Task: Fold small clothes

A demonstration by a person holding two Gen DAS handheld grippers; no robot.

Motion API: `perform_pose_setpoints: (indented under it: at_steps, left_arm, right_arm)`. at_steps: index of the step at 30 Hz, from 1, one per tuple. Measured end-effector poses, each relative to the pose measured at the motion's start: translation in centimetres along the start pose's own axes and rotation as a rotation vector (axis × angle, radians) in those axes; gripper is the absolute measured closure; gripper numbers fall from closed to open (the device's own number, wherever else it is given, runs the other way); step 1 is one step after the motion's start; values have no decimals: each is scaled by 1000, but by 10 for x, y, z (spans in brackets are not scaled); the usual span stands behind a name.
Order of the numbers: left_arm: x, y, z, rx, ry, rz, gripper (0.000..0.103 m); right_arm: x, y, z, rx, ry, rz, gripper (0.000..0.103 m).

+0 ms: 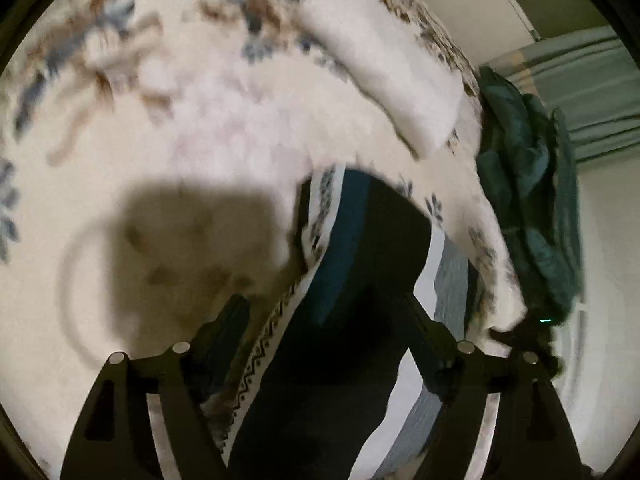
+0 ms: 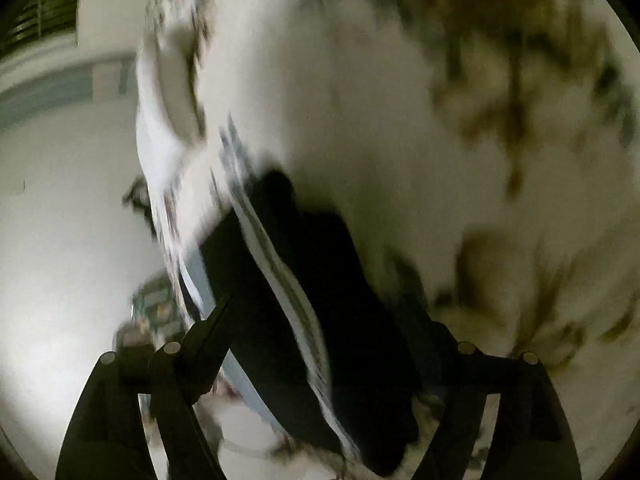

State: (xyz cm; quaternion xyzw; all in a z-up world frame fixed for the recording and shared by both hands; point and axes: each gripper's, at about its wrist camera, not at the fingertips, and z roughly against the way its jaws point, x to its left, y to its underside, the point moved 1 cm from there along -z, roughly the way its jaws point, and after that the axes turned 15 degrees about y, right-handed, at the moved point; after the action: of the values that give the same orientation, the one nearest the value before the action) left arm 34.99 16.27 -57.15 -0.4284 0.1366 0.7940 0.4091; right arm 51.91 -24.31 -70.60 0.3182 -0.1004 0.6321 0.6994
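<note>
A small dark garment (image 1: 352,280) with a teal panel and a white patterned band hangs between the fingers of my left gripper (image 1: 328,312), which is shut on it above the bed. The same garment (image 2: 304,300), black with a white patterned strip, sits between the fingers of my right gripper (image 2: 320,304), which is shut on it too. Both views are blurred by motion. The garment hides most of both grippers' inner pads.
A white bedspread (image 1: 200,128) with blue and brown flower print fills the background; it also shows in the right wrist view (image 2: 380,100). A white pillow (image 1: 384,76) lies at the far right. A dark green cloth (image 1: 528,208) hangs beyond the bed edge.
</note>
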Motion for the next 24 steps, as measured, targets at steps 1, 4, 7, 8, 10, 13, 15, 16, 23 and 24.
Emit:
perform_pose_setpoints:
  at_steps: [1, 4, 7, 8, 10, 13, 15, 16, 23, 24]
  left_arm:
    - [9, 3, -4, 19, 29, 22, 27]
    - [34, 12, -25, 88, 132, 98, 27]
    - [33, 12, -39, 116, 216, 88, 20]
    - [31, 10, -45, 125, 226, 80, 20]
    - [27, 7, -50, 138, 245, 73, 19]
    - [21, 1, -59, 145, 293, 86, 19]
    - [15, 0, -63, 146, 327, 77, 19]
    - [12, -1, -63, 143, 335, 70, 20]
    - [-4, -11, -52, 106, 307, 1, 77]
    - [-5, -12, -50, 106, 305, -6, 77]
  right_arm:
    - [-5, 5, -15, 45, -35, 6, 21]
    - [-6, 10, -36, 73, -116, 45, 20]
    - [-2, 7, -44, 85, -209, 44, 13]
    - [1, 6, -47, 93, -225, 52, 12]
    - [11, 6, -54, 113, -233, 96, 12]
    - [18, 5, -61, 132, -207, 128, 12]
    - [23, 4, -63, 135, -203, 139, 12]
    - [27, 3, -65, 133, -195, 145, 12]
    - [39, 15, -62, 60, -179, 141, 58]
    - [42, 18, -59, 39, -165, 143, 61]
